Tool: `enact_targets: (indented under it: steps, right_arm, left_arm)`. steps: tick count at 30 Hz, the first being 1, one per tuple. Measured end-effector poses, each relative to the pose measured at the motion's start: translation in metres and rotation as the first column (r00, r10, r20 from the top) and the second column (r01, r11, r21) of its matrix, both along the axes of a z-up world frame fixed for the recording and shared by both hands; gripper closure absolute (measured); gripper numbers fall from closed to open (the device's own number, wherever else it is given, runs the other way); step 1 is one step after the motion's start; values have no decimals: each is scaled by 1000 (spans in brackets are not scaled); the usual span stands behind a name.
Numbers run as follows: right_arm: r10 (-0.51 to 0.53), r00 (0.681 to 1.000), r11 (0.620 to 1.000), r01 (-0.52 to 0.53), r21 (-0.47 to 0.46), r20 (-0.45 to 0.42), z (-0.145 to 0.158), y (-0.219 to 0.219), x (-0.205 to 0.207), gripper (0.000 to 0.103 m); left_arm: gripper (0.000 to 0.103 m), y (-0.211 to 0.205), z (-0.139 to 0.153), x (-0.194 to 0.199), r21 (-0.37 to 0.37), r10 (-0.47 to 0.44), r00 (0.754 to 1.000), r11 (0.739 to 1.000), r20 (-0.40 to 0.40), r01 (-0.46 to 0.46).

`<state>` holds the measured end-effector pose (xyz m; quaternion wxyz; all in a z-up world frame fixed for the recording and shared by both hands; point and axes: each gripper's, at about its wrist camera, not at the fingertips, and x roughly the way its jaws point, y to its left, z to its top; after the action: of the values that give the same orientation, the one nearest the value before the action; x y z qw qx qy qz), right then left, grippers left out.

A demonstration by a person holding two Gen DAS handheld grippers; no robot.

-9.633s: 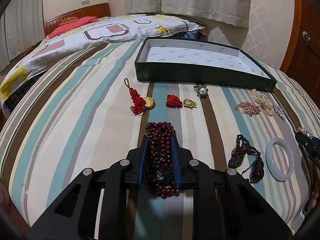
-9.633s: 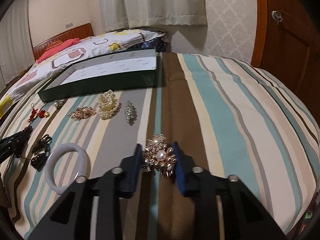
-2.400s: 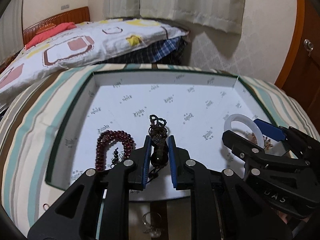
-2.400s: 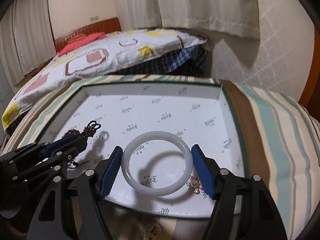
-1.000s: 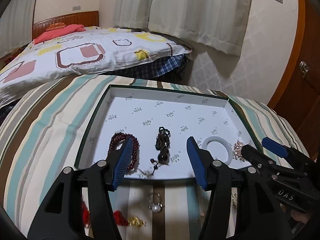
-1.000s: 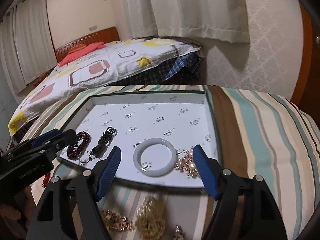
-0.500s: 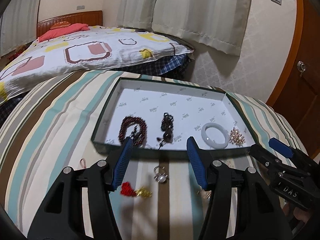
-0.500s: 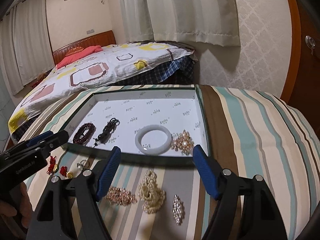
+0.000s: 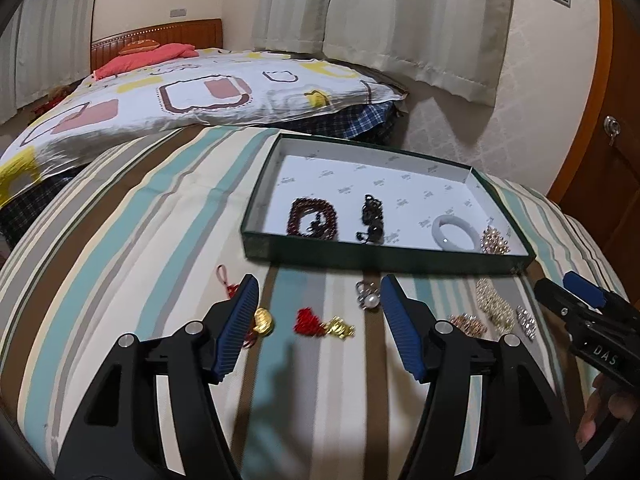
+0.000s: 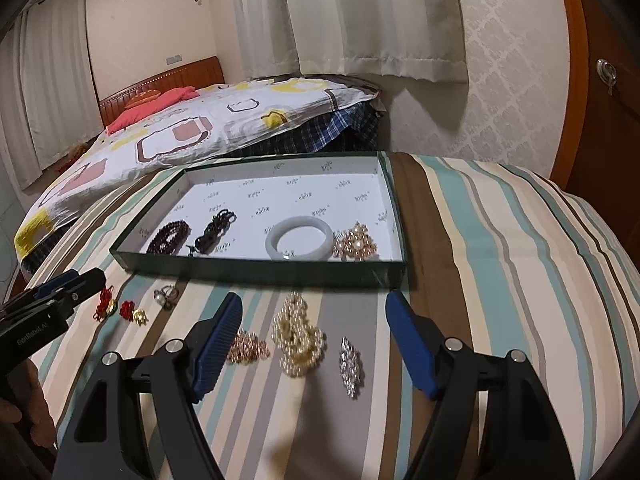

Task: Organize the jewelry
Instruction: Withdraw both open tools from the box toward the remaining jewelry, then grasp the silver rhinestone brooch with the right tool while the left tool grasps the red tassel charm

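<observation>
The green box (image 9: 384, 258) holds a dark red bead bracelet (image 9: 314, 222), a dark cord bracelet (image 9: 370, 220), a white bangle (image 10: 300, 238) and a gold pearl brooch (image 10: 356, 246). My left gripper (image 9: 318, 284) hovers over the bedspread short of the box. Its jaws are opening and nothing is gripped between them. Under it lie two red knots with gold charms (image 9: 320, 322) and a pearl ring (image 9: 368, 296). My right gripper (image 10: 315, 298) is open and empty above a pearl bunch (image 10: 298, 334), a pink-gold brooch (image 10: 248, 346) and a silver brooch (image 10: 350, 362).
The striped bedspread (image 9: 140, 240) curves down at its left and near edges. A patterned quilt (image 9: 180, 96) lies behind the box. A wooden door (image 10: 600, 120) stands at the right. A hand (image 9: 608, 412) holds the right gripper's handle.
Both grippers have drawn back from the box, which now looks smaller and farther off. The loose pieces on the bedspread have come into view under them. The left jaws stand a little wider.
</observation>
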<state>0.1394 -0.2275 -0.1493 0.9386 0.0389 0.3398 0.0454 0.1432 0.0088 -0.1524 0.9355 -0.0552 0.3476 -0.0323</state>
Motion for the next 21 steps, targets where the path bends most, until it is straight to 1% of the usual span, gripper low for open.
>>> enact_targets:
  steps: [4,10,14,16,17,19,21]
  right_arm:
    - [-7,1000,1000,7,-3,-6,-6,-3,-9,31]
    - [-38,999,999,38,-9,-20,-17,-12,-18,31]
    - [-55,997,998,55,-7,-46,-23,-17,-12,40]
    - [-55,997,998,54,-11,-55,-27,-16,-9,43]
    - [-54,997,998,53,-14,-61,-29,-16,-8,47]
    - [-48,995,999,47,-17,-82,-33,-15,-3,50]
    - [-39,993,999,38,-11,-116,-37,-15,2,57]
  left_arm:
    - [35,5,-3,-10,27,11,1000,1000,14,-12]
    - [34,13,-12,-20,55,28,1000,998,12,-29]
    - [34,17,-17,-17,43,38,999,998,-5,-38]
    - [34,17,-17,-17,48,40,999,998,-2,-40]
    - [34,17,-18,-17,50,39,999,998,0,-39]
    - [34,17,-20,-17,50,39,999,998,-4,-39]
    - [34,17,-21,-16,48,38,999,998,-15,-37]
